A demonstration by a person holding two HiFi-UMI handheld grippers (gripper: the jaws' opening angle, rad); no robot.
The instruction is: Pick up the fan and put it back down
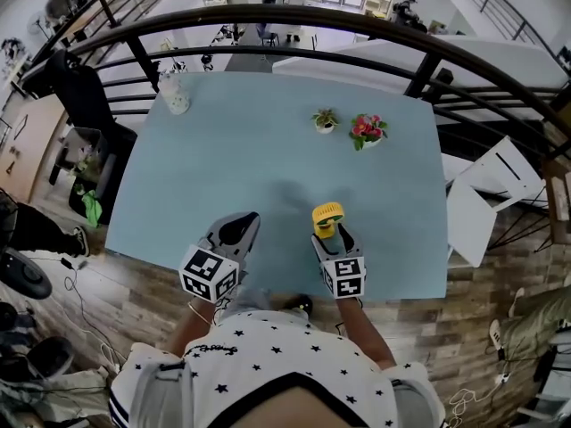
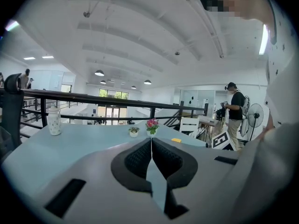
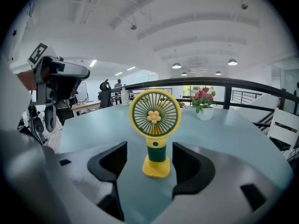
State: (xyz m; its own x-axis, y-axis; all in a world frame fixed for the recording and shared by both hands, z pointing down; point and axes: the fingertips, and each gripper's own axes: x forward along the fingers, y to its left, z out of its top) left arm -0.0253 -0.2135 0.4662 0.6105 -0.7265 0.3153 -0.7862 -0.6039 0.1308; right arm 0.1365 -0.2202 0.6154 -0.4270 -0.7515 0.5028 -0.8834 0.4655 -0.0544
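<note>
A small yellow and green fan point(image 1: 327, 213) stands upright on the pale blue table point(image 1: 259, 150), near its front edge. In the right gripper view the fan point(image 3: 154, 113) rises between the two dark pads with a gap on either side. My right gripper point(image 1: 332, 235) point(image 3: 149, 157) is open around its stem and base and does not touch it. My left gripper point(image 1: 243, 227) point(image 2: 151, 144) hovers to the left of the fan, shut with nothing in it, its pads meeting at the tip. The fan's top point(image 2: 176, 140) shows small and far off in the left gripper view.
A white patterned jar point(image 1: 175, 94) stands at the table's far left corner. A small potted plant point(image 1: 325, 120) and a pot of pink flowers point(image 1: 367, 130) sit toward the far right. A black railing point(image 1: 294, 20) runs behind the table; a white chair point(image 1: 486, 194) stands at the right.
</note>
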